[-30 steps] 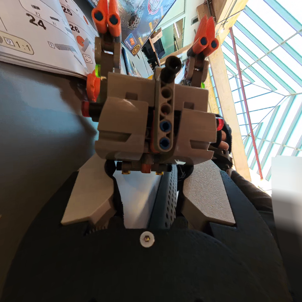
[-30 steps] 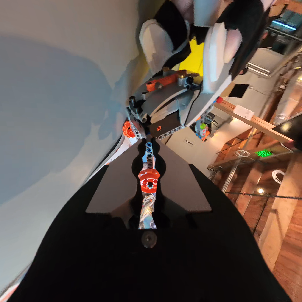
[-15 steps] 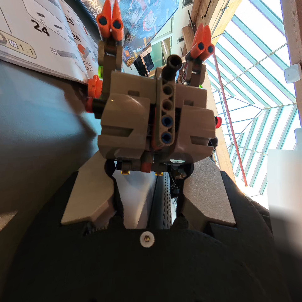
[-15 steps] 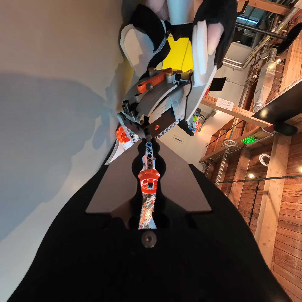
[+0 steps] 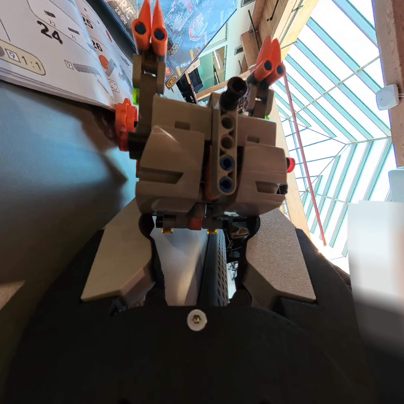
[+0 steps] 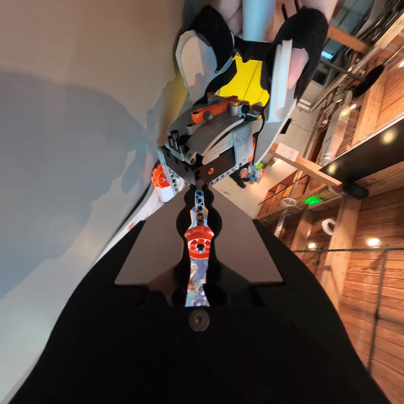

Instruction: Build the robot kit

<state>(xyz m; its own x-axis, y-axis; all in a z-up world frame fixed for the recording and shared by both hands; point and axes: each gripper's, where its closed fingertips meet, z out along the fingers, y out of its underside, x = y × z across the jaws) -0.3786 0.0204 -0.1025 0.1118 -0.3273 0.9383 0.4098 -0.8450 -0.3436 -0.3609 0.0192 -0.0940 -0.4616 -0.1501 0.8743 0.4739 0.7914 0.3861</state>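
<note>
The left gripper (image 5: 200, 220) clamps the base of a grey plastic brick model with orange claw tips (image 5: 207, 161), just beside an open white instruction booklet (image 5: 50, 59). The right gripper (image 6: 199, 192) pinches a thin grey holed beam with an orange gear (image 6: 199, 227), its tip touching the model's underside.

A glazed skylight roof (image 5: 341, 122) admits daylight; wooden plank walls (image 6: 371, 284) carry lamps.

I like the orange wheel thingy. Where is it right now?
In the right wrist view, the orange gear sits pinched between the right tongs, on a grey holed beam that points up at the grey brick model.
</note>
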